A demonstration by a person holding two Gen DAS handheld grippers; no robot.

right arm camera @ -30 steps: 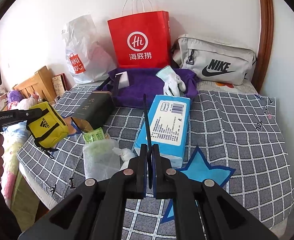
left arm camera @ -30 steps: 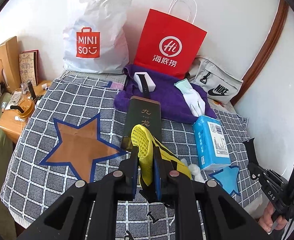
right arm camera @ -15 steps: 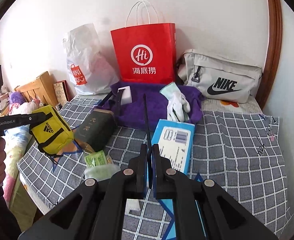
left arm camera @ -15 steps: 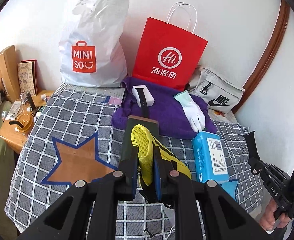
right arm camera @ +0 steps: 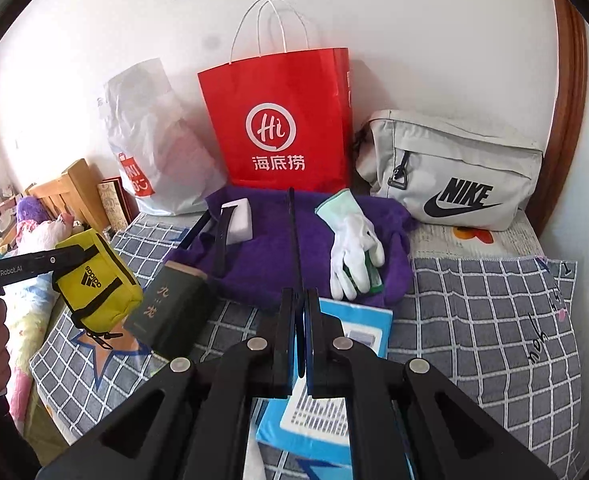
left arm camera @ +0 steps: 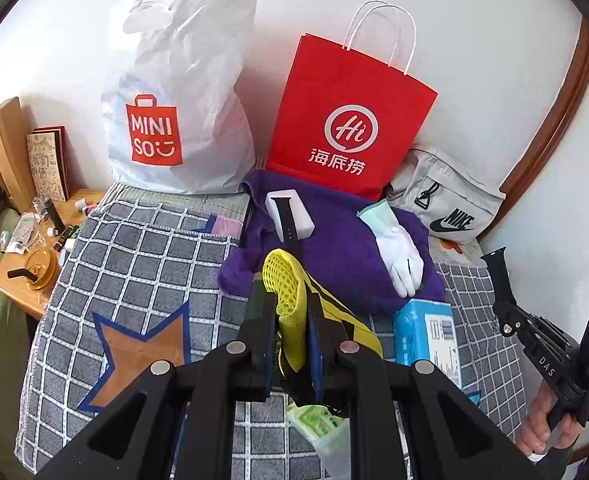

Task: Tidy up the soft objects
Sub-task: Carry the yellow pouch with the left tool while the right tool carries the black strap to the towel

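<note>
My left gripper (left arm camera: 290,308) is shut on a yellow mesh-sided Adidas pouch (left arm camera: 288,280), held above the checked bed cover (left arm camera: 142,264). From the right wrist view the pouch (right arm camera: 98,280) hangs at the left, off the bed. My right gripper (right arm camera: 299,300) is shut on a thin black watch strap (right arm camera: 294,240) that stands up edge-on; the strap (left arm camera: 498,276) also shows at the far right of the left wrist view. Ahead lie a purple towel (left arm camera: 334,248), a white glove (left arm camera: 404,256) and a white box (left arm camera: 290,216) with a second strap.
Against the wall stand a white Miniso bag (left arm camera: 178,100), a red paper bag (left arm camera: 346,120) and a grey Nike bag (right arm camera: 454,176). A blue tissue pack (left arm camera: 426,332), a dark green box (right arm camera: 170,308) and a green wipes pack (left arm camera: 318,424) lie near. A wooden bedside table (left arm camera: 26,280) is left.
Both grippers have moved forward toward the wall and a little up; the bags and the towel look nearer. The pouch and the strap stay gripped.
</note>
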